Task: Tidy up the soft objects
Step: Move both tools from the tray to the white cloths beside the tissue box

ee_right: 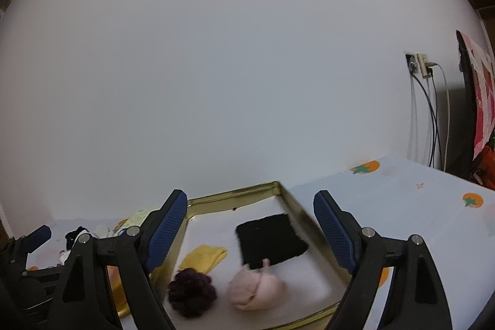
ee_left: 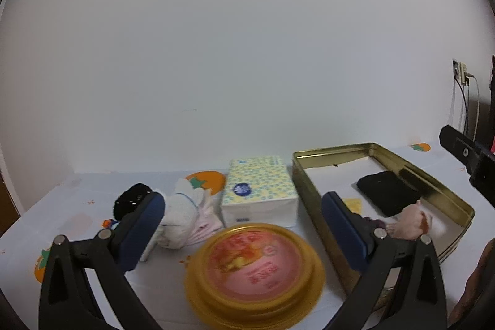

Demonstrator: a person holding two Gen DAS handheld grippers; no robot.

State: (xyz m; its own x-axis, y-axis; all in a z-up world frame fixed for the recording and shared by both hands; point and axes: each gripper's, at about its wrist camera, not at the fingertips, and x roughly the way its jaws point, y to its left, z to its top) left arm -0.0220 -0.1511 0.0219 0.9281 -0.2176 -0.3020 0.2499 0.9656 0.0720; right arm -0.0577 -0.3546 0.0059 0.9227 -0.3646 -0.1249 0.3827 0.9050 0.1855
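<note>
A gold rectangular tin [ee_left: 439, 184] [ee_right: 235, 195] stands open on the table. In it lie a folded black cloth [ee_right: 270, 240] [ee_left: 386, 190], a yellow cloth [ee_right: 202, 257], a dark purple scrunchie [ee_right: 191, 291] and a pale pink bundle [ee_right: 256, 288] [ee_left: 408, 221]. Outside, left of the tin, lie a white and pink bundle [ee_left: 188, 218] and a black soft item [ee_left: 131, 198]. My left gripper [ee_left: 243, 225] is open and empty above the table. My right gripper [ee_right: 250, 225] is open and empty above the tin.
A tissue pack [ee_left: 260, 190] stands between the bundle and the tin. A round gold and pink lid [ee_left: 255, 271] lies close under my left gripper. The tablecloth [ee_right: 417, 206] has orange fruit prints. Cables hang from a wall socket [ee_right: 419, 64] at the right.
</note>
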